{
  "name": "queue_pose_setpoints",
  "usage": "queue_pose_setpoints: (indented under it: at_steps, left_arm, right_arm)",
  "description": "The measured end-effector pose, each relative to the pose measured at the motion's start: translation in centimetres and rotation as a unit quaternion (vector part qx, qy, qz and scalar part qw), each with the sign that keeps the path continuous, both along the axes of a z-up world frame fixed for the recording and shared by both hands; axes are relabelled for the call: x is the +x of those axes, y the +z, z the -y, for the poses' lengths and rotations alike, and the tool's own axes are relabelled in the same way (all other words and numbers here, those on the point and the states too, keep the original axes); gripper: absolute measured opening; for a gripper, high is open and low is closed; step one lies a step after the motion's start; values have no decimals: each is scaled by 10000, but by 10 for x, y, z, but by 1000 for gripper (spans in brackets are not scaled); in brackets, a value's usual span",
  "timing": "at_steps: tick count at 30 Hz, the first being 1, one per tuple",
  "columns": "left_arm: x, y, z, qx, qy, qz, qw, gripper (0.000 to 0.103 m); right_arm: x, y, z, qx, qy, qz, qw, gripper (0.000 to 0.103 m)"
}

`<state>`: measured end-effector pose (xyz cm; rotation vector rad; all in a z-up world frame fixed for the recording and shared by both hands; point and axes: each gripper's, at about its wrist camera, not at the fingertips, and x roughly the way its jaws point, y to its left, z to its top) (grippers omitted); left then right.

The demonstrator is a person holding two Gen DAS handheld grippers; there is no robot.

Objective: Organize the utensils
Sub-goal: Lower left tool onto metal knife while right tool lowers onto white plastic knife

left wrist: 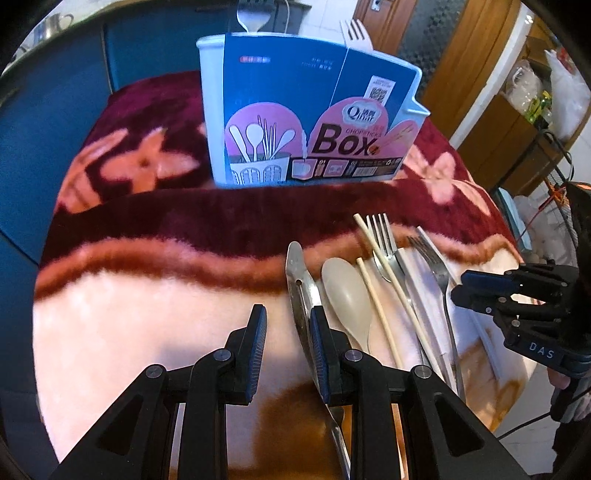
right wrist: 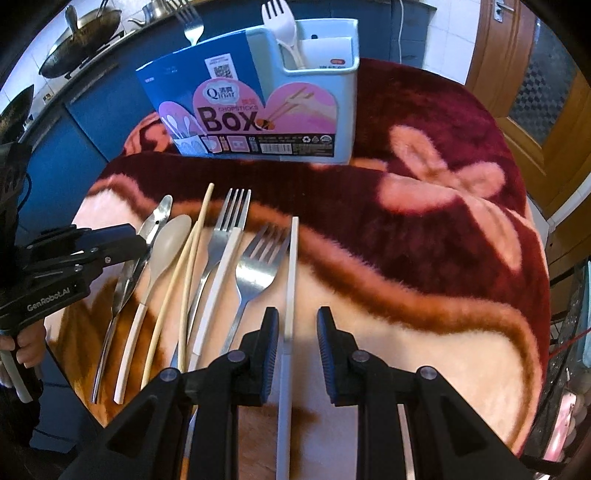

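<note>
A bench covered by a fuzzy maroon, pink and cream blanket (right wrist: pixel 424 229) carries a row of utensils at its near side and a pale blue utensil holder (right wrist: pixel 321 92) at its far side, wrapped in a blue "Box" label. A metal fork (right wrist: pixel 190 26) and a white plastic fork (right wrist: pixel 279 16) stand upright in the holder. In the row, from left to right, lie metal tongs (right wrist: pixel 136 266), a beige spoon (right wrist: pixel 166 251), two wooden chopsticks (right wrist: pixel 188 266), a metal fork with a white handle (right wrist: pixel 221 243), an all-metal fork (right wrist: pixel 255 273) and a white chopstick (right wrist: pixel 291 266). The left gripper (left wrist: pixel 288 332) hovers low at the left end of the row, jaws apart, its right finger (left wrist: pixel 319 347) over the tongs (left wrist: pixel 299 280). The right gripper (right wrist: pixel 297 343) hangs over the near part of the white chopstick, jaws apart on either side of it and clear of it.
</note>
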<state>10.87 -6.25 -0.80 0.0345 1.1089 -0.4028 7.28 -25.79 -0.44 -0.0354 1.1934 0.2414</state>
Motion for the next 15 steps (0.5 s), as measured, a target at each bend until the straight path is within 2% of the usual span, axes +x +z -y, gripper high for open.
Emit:
queue_pose_setpoints:
  at_steps: [7, 15]
  left_arm:
    - [6, -1, 4, 18, -159, -130, 9998, 25]
    - [21, -2, 20, 425, -595, -527, 9959, 25]
  right_arm:
    - [10, -4, -3, -97, 187, -260, 9994, 24]
    - [25, -5, -2, 50, 228, -629, 9977, 24]
